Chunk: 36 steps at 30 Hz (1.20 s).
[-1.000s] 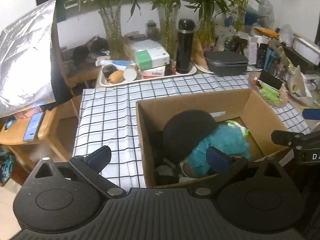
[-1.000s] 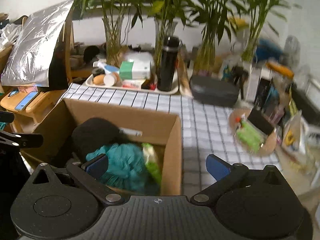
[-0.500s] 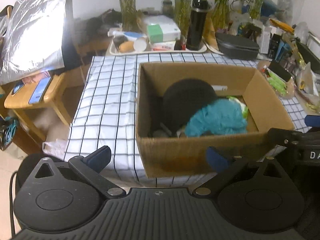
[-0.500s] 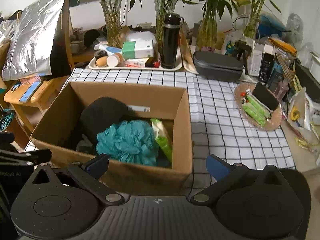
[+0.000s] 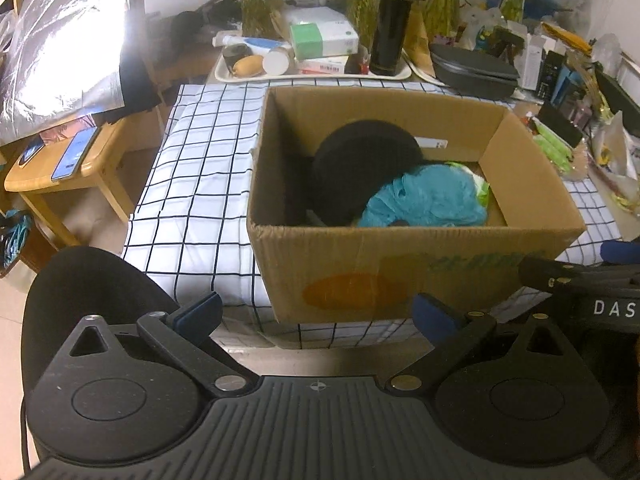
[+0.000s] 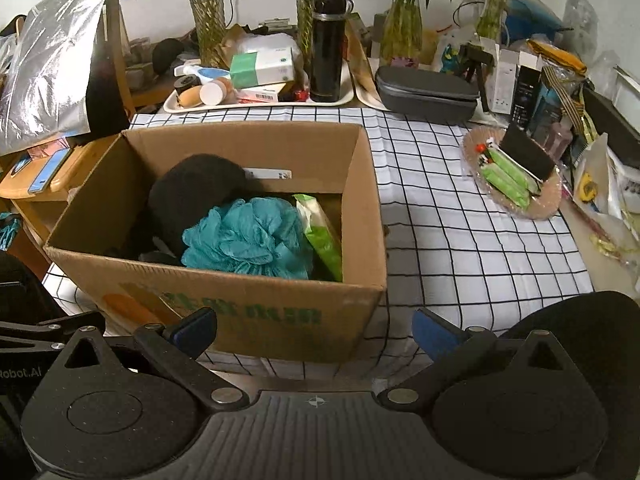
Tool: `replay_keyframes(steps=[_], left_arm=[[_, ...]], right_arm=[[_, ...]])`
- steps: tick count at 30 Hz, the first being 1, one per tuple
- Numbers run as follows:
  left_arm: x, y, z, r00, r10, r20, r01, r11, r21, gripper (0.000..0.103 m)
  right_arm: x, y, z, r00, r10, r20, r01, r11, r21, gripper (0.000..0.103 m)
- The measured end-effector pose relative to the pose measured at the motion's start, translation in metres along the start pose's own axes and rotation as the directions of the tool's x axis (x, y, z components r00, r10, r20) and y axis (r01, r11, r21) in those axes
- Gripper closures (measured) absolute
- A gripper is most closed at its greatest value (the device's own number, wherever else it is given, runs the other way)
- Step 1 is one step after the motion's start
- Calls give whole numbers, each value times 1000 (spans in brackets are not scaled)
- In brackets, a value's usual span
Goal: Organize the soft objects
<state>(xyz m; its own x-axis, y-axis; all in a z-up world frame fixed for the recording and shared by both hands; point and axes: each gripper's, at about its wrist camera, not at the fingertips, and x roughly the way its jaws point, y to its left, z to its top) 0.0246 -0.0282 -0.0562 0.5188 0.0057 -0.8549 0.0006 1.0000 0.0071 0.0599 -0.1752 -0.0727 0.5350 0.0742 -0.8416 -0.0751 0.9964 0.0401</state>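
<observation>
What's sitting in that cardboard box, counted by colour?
Black: 1, a round black cushion
Teal: 1, a bath pouf
Green: 1, a green packet
Total: 3 clearly visible in the cardboard box; smaller dark bits underneath can't be identified.

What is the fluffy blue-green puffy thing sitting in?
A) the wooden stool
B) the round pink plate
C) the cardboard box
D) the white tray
C: the teal bath pouf lies inside the cardboard box, pressed against a black soft object and a green packet, while both grippers hang open in front of the box.
</observation>
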Motion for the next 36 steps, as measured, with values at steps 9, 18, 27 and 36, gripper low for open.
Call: replay_keyframes(steps=[9, 18, 27, 36], left_arm=[[3, -2, -2, 1000, 4, -28, -3, 1000, 14, 0], [7, -1, 0, 999, -2, -48, 2, 1000, 12, 0], [7, -1, 0, 999, -1, -50, 2, 1000, 11, 0], [6, 0, 2, 999, -6, -45, 6, 1000, 10, 0]], right_arm=[[6, -1, -3, 1000, -2, -30, 2, 1000, 0, 0], [9, -1, -3, 998, -16, -54, 16, 1000, -2, 0], [11, 0, -3, 998, -18, -61, 18, 1000, -5, 0], [11, -1, -2, 998, -30, -62, 30, 999, -14, 0]])
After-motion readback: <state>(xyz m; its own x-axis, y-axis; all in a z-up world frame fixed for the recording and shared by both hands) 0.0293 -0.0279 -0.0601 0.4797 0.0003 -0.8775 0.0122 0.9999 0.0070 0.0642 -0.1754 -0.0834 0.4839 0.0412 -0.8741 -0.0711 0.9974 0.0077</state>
